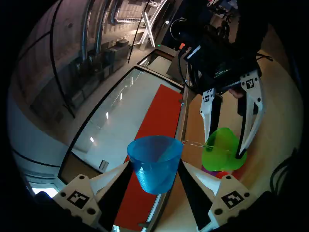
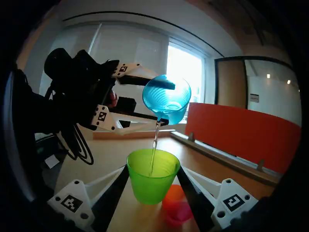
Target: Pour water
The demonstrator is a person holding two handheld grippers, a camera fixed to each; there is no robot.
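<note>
My left gripper [image 1: 155,172] is shut on a translucent blue cup [image 1: 155,167], tilted over. In the right gripper view the same blue cup [image 2: 167,98] hangs above, held by the left gripper [image 2: 164,102], and a thin stream of water [image 2: 154,149] falls from its lip. The stream lands in a green cup [image 2: 152,179], on which my right gripper [image 2: 152,181] is shut, holding it upright just above the wooden table [image 2: 108,154]. In the left gripper view the green cup [image 1: 222,150] sits between the right gripper's [image 1: 224,145] white fingers, with water [image 1: 193,144] crossing toward it.
An orange and a pink cup [image 2: 177,205] stand on the table just beyond the green cup. A red partition panel [image 2: 247,133] runs along the table's far edge. Black cables [image 2: 79,149] hang from the left gripper's hand. A bright window [image 2: 183,73] lies behind.
</note>
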